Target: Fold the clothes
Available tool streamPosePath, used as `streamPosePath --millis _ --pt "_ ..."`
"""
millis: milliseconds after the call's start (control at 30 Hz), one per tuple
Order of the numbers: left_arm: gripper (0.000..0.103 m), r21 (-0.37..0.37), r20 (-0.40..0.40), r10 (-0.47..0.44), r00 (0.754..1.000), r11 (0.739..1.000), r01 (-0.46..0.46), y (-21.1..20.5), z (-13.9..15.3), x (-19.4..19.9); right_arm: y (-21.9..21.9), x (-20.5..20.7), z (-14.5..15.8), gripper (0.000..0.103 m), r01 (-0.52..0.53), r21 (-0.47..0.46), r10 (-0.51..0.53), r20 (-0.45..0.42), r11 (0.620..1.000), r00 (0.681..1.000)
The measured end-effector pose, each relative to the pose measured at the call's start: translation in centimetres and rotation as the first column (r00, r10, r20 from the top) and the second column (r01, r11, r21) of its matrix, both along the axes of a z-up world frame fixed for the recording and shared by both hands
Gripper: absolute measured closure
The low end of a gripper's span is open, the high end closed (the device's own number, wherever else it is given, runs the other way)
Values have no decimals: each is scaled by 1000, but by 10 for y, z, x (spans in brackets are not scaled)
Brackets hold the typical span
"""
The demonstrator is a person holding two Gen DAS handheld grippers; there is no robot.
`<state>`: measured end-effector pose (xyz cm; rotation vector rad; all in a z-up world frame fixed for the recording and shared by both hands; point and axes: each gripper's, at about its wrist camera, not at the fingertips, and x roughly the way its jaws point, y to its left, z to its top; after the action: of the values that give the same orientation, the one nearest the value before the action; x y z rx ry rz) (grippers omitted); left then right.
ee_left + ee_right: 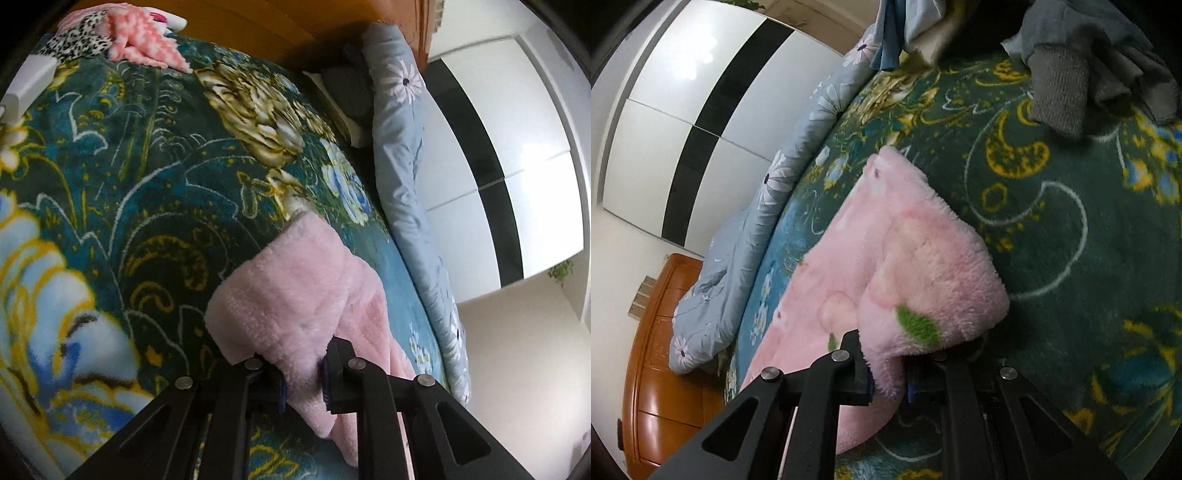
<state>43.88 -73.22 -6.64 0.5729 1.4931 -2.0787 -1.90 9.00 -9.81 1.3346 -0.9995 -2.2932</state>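
Observation:
A pink fleece garment (295, 291) lies on a dark green flowered blanket (147, 177) on the bed. In the left wrist view my left gripper (303, 384) is shut on a folded edge of the garment, which bunches up just beyond the fingers. In the right wrist view the same pink garment (897, 258), with a green leaf print, is pinched by my right gripper (890, 384), which is shut on its near edge. The garment stretches away to the left over the blanket (1052, 229).
A pale blue flowered quilt (406, 166) runs along the bed's far side, also in the right wrist view (768, 206). Grey clothes (1082, 66) lie at the back. A pink and leopard-print pile (122, 40) sits far off. A white wardrobe (683, 110) and a wooden bedframe (665, 369) stand beside the bed.

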Motion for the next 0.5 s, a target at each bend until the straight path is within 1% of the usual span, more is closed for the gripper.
streamPosePath --millis 200,333,367,400,467,500 --pt "77 -38 66 -8 998 999 11 3 12 3 15 10 19 82 40 71 -39 -14 997 999" --pt "74 -62 109 -13 994 998 19 5 20 6 30 18 33 79 81 119 -76 -46 990 996" --pt "69 -68 120 -13 993 997 22 6 22 6 33 18 37 75 86 133 -79 -58 987 995" --pt "68 -86 136 -11 991 996 23 7 25 7 34 17 41 74 93 148 -84 -68 985 994" --pt "60 -133 173 -3 985 991 27 8 34 7 33 13 51 74 107 174 -93 -87 979 992" --pt "58 -161 193 6 981 987 25 9 39 8 32 11 57 74 114 184 -96 -105 976 990"
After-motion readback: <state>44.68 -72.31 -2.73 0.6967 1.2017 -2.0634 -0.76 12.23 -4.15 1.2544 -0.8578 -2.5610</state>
